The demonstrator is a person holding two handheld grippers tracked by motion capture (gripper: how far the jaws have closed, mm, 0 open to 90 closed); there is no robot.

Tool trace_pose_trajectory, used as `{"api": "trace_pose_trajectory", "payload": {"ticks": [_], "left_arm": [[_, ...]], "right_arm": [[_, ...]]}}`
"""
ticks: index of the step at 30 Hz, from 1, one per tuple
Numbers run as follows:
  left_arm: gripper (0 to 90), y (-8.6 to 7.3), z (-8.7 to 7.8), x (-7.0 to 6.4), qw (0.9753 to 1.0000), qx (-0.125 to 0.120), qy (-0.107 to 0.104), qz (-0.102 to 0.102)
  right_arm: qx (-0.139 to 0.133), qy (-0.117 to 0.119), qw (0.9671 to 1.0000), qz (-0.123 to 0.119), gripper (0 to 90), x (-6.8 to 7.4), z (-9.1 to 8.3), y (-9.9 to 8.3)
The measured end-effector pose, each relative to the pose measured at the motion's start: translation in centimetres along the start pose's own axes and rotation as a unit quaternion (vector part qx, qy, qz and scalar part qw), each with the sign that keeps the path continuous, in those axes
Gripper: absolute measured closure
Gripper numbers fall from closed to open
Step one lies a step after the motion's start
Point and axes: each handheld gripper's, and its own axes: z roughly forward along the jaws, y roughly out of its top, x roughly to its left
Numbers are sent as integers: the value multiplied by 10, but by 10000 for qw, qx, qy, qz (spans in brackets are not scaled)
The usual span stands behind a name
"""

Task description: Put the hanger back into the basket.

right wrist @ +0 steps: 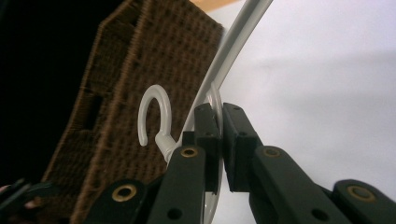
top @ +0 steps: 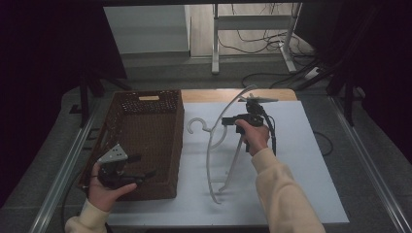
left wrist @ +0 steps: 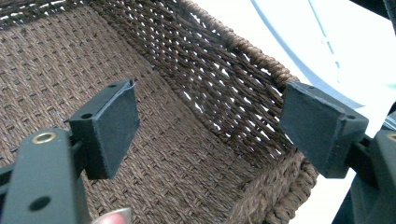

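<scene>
- Landmark: a brown woven basket (top: 145, 141) stands on the left part of a white table surface (top: 301, 160). All positions below are given relative to the basket.
- Left gripper (top: 138, 165): held in the person's left hand (top: 104, 187) at the basket's near end, over its interior. The jaws are spread wide with nothing between them.
- In the left gripper view, the left gripper (left wrist: 208, 126) looks down onto the woven floor and one side wall of the basket (left wrist: 196, 84). One pad sits over the basket floor; the other sits near the rim.
- Right gripper (top: 227, 121): held in the person's right hand (top: 253, 133), to the right of the basket, over the white surface. Its jaws point towards the basket.
- In the right gripper view, the right gripper (right wrist: 220, 128) has its jaws pressed together on a thin white bar of the hanger (right wrist: 233, 51), just beside the hook.
- White plastic hanger (top: 214, 145): located just right of the basket, outside it. Its hook (top: 198, 125) points towards the basket's right wall. The far end of the hanger is raised; whether the near end touches the white surface cannot be told.
- The basket (right wrist: 140, 93) contains no visible objects.
</scene>
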Motion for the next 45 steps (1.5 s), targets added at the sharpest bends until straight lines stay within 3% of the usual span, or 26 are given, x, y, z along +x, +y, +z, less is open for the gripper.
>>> {"api": "trace_pose_trajectory", "payload": {"ticks": [9,16,21,27,35,45], "left_arm": [[197,4,4,-5,10000,7,-67,21],[196,11,9,-11,9994,-68,-332,-79],[196,19,14,-18,9991,-74,-424,-53],[194,27,20,-23,9978,-130,-590,-289],[194,39,34,-36,9975,-66,-654,-246],[196,63,52,-49,9955,-127,-899,-262]], "right_arm": [[-199,296,9992,-204,851,12,-20,-3],[-327,425,9980,-344,851,19,-26,-9],[-406,565,9971,-310,850,17,-29,-16],[-498,721,9959,-225,850,13,-32,-21],[-549,783,9952,-218,850,11,-35,-21],[-673,893,9934,-258,849,19,-43,-24]]}}
